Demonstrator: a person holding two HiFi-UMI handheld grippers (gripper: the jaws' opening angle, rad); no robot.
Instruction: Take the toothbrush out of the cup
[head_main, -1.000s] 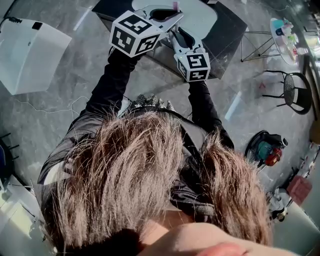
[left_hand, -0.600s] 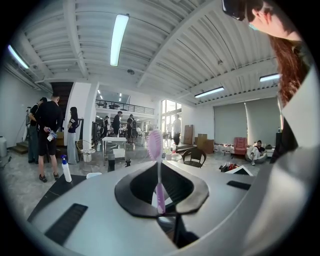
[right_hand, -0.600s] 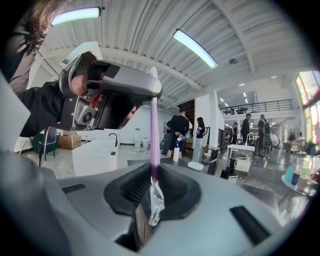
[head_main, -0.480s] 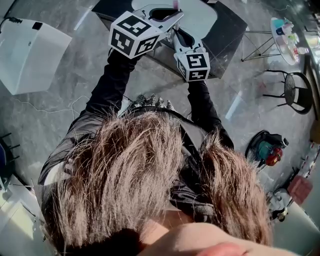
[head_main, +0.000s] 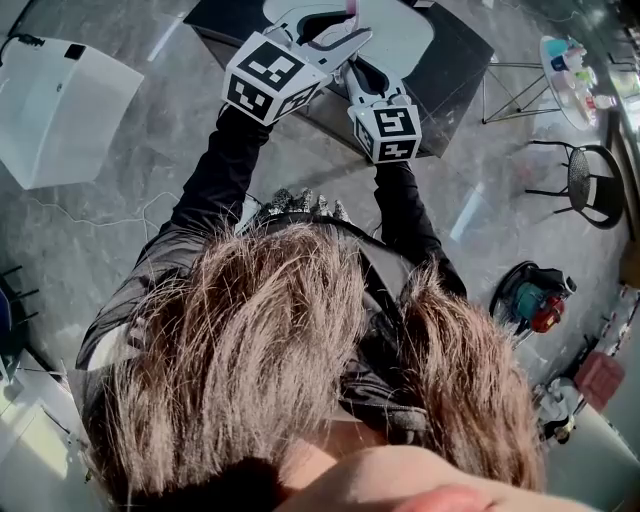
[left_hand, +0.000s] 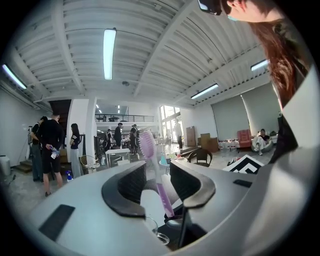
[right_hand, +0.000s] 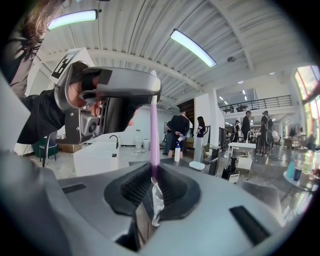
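Observation:
A pink toothbrush (left_hand: 159, 186) stands upright between the jaws of my left gripper (left_hand: 157, 182), bristle head (left_hand: 146, 142) at the top. Those jaws are opening, and there is a gap on each side of the handle. My right gripper (right_hand: 152, 182) is closing and its pads press on the lower handle (right_hand: 154, 135). The handle runs up to the left gripper (right_hand: 117, 92) above. In the head view both grippers meet over the table's near edge and the brush tip (head_main: 351, 8) pokes out. A clear rim (left_hand: 161, 239) shows below the left jaws; whether it is the cup I cannot tell.
A dark table (head_main: 455, 55) with a white oval object (head_main: 400, 35) stands ahead. A white box (head_main: 60, 110) sits on the floor at the left. On the right are a wire chair (head_main: 590, 185) and a small round table with bottles (head_main: 575, 70). People stand in the background.
The left gripper has rolled slightly and its jaws have spread apart around the toothbrush. Neither hand has shifted place.

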